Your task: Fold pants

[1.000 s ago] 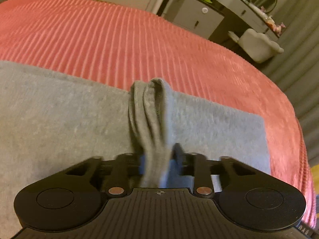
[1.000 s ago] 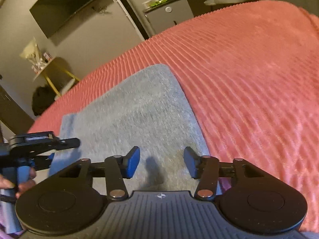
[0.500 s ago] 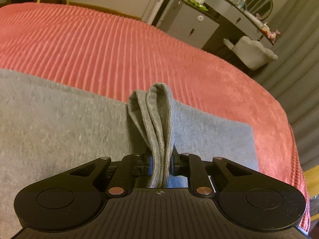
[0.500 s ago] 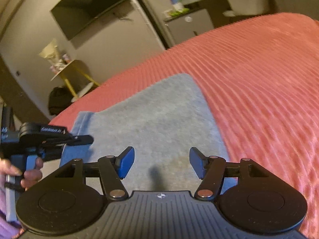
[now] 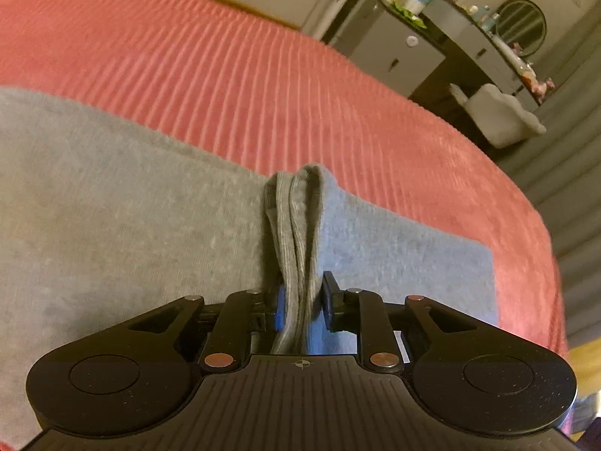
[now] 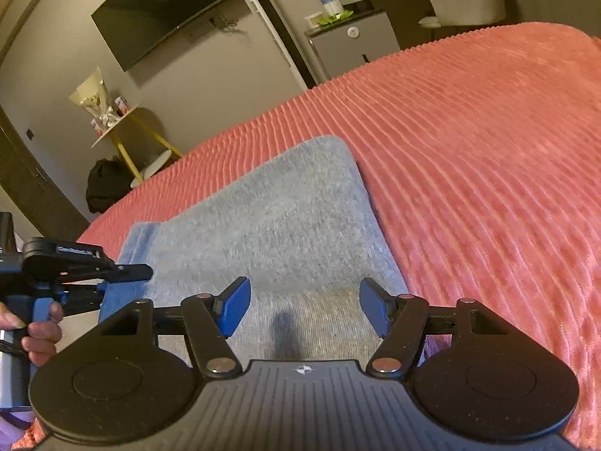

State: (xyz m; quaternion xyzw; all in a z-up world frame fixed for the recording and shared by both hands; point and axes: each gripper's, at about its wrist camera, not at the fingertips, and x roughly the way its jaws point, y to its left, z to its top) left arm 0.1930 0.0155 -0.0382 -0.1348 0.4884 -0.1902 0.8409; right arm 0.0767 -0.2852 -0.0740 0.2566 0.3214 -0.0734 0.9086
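Left hand-held gripper [image 5: 302, 306] nose-down, opening, pants [image 5: 296, 233] between.

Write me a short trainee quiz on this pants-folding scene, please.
1. True or false: the grey knit pants lie on a green ribbed bedspread.
2. Which gripper has a bunched fold of the pants between its fingers: A left, B right?
3. Fill in: between the right gripper's blue pads there is ____.
Key: 1 false, the ribbed bedspread is coral red. 2 A, the left gripper, jaws opening, fold between them. 3 nothing, its jaws are opening.
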